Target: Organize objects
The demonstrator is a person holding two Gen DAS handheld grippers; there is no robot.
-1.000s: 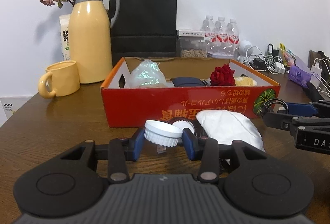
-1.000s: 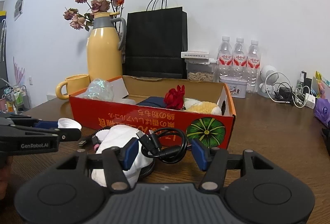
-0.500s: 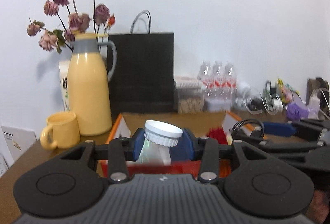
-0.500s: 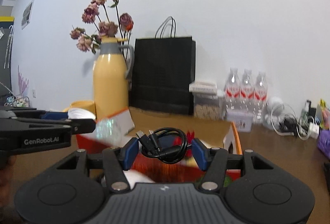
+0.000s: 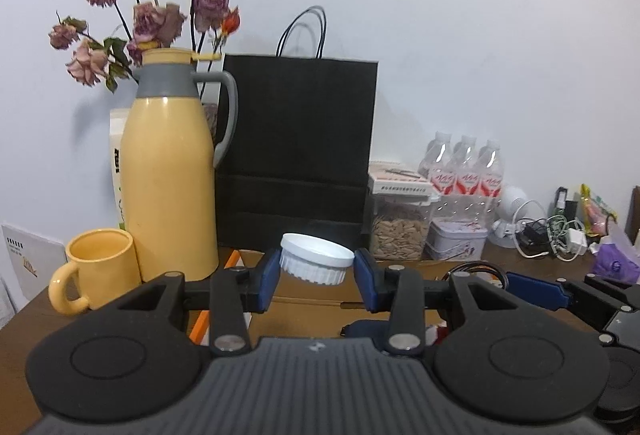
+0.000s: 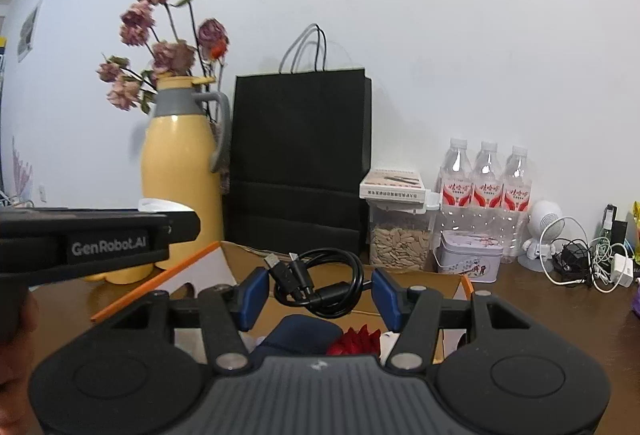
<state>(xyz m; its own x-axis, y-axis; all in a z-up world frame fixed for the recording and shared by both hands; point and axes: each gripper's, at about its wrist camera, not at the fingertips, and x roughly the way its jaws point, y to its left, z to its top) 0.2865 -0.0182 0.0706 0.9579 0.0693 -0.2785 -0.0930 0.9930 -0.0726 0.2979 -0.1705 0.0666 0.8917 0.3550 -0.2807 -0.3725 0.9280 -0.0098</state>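
Note:
My left gripper (image 5: 316, 273) is shut on a white ribbed jar lid (image 5: 316, 259) and holds it in the air above the orange cardboard box (image 5: 304, 293). My right gripper (image 6: 318, 291) is shut on a coiled black USB cable (image 6: 320, 281) and holds it over the same box (image 6: 448, 281). Inside the box a dark blue item (image 6: 304, 331) and a red rose (image 6: 356, 341) show under the right gripper. The left gripper also shows at the left of the right wrist view (image 6: 100, 239); the right gripper shows at the right of the left wrist view (image 5: 560, 295).
Behind the box stand a yellow thermos (image 5: 168, 179) with dried flowers, a yellow mug (image 5: 98, 271), a black paper bag (image 5: 298, 155), a seed jar (image 5: 400, 231), a tin (image 5: 458, 241), three water bottles (image 5: 464, 175) and tangled chargers (image 5: 556, 235).
Both grippers have risen from the table in front of the box to above it, carrying the lid and the cable. The white cloth on the table has dropped out of view.

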